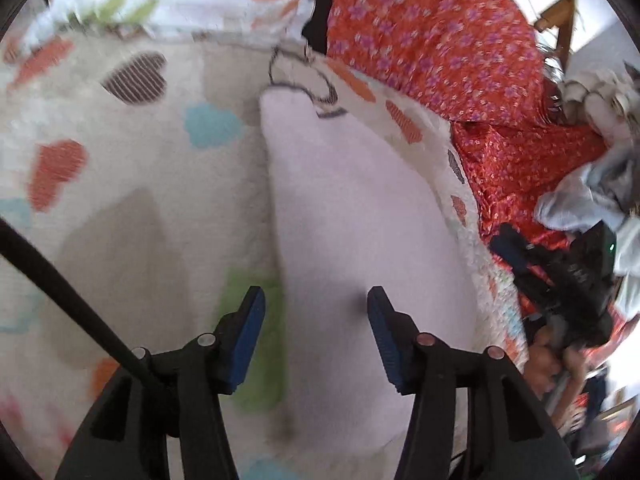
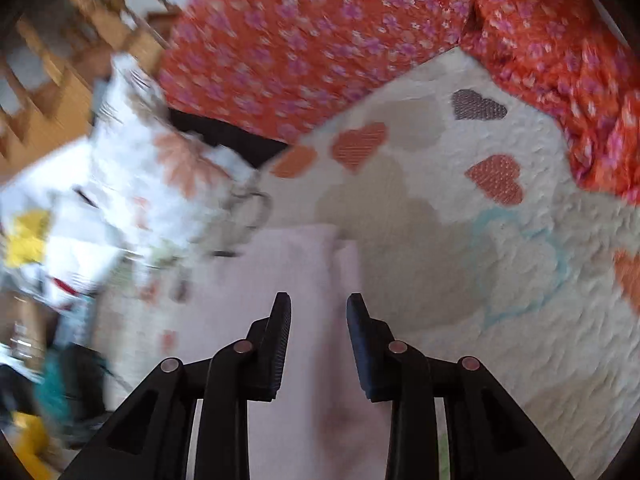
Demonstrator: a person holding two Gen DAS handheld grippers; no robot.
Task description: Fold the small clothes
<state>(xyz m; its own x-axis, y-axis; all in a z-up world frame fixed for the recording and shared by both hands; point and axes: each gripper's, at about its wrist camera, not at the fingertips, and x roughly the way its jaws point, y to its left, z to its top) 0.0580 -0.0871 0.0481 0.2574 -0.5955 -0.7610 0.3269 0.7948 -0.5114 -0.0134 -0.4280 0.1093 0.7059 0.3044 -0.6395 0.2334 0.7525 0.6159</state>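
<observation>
A pale pink folded cloth (image 1: 352, 216) lies flat on a cream quilt with heart patches (image 1: 120, 160). My left gripper (image 1: 316, 300) is open just above the cloth's near end, its left finger over the cloth's left edge. In the right wrist view the same pink cloth (image 2: 288, 280) lies below my right gripper (image 2: 319, 306), which is open and empty over it. The right gripper also shows at the right of the left wrist view (image 1: 560, 276), beside the cloth's far side.
A red floral blanket (image 1: 432, 28) is bunched along the quilt's edge. A white flowered garment (image 2: 132, 184) lies beyond the pink cloth. A pile of grey and white clothes (image 1: 600, 184) sits at the right. A wooden frame (image 2: 60, 60) stands beyond the bed.
</observation>
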